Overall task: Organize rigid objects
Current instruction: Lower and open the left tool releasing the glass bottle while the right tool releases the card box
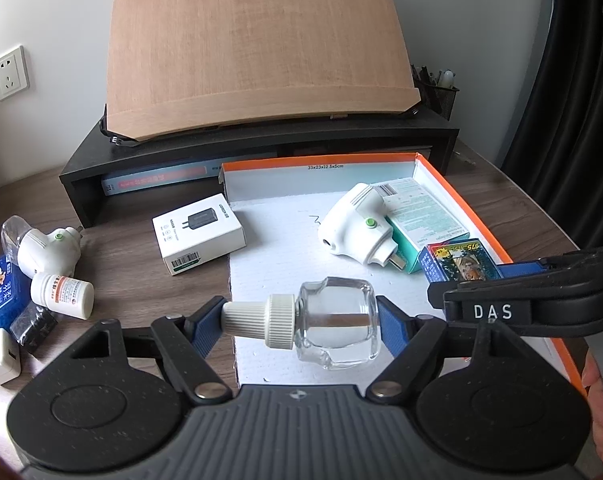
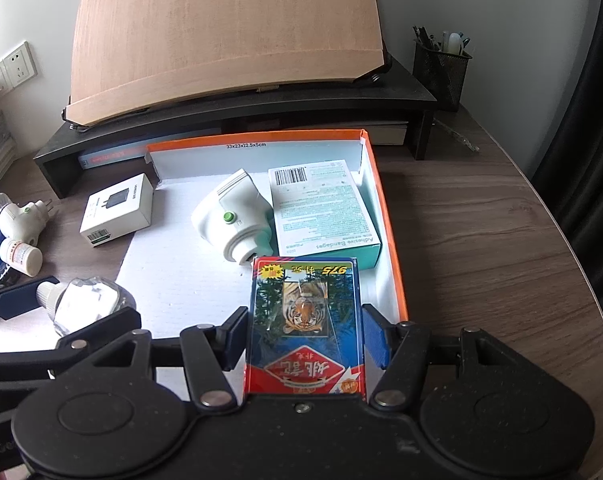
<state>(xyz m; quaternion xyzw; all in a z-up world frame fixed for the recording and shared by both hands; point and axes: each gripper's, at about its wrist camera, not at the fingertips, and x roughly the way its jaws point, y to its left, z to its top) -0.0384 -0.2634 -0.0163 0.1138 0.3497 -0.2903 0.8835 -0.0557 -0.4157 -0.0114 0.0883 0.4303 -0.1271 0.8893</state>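
Glass bottle (image 1: pixel 335 322) is clenched end to end by the left gripper (image 1: pixel 301 320) above the near part of the orange box (image 2: pixel 385 216); right gripper (image 2: pixel 305 336) grasps the card pack (image 2: pixel 305 320). Lower each gently into free space before releasing.

A clear glass bottle w/ ribbed cream cap (image 1: pixel 325 322) is seen between blue pads (image 1: pixel 391 326). A card pack w/ tiger print, blue, red & yellow (image 2: pixel 306 322), is shown. An orange-rimmed shallow box w/ white lining (image 2: pixel 385 216), a teal & white carton (image 2: pixel 321 208), a white plug-in unit w/ green button (image 2: pixel 231 216) and a brown wood-grain desk (image 2: pixel 481 240) are noted.
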